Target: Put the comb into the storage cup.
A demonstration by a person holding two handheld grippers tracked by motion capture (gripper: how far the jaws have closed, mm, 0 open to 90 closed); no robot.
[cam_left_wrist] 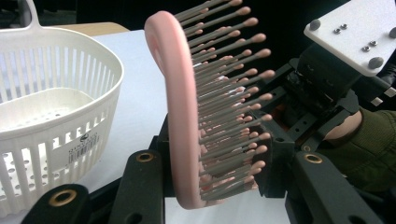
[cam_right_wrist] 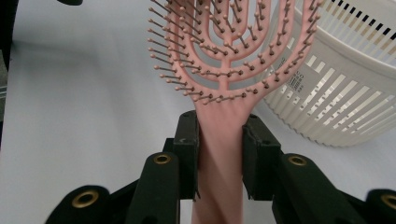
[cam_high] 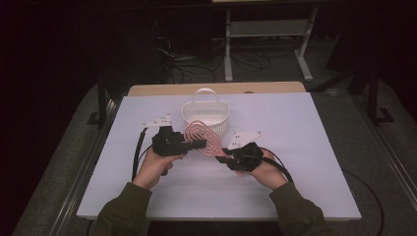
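With the pink hairbrush clamped by both tongs at frame centre, its bristles could be bent.

One pink hairbrush, one white slotted basket and, as far as the dim view shows, two hand-held grippers.

On the tabletop the basket stands toward the far edge, near the middle. The hairbrush sits just in front of it, seemingly raised off the surface, between the left gripper on its left and the right gripper on its right, its handle pointing right.
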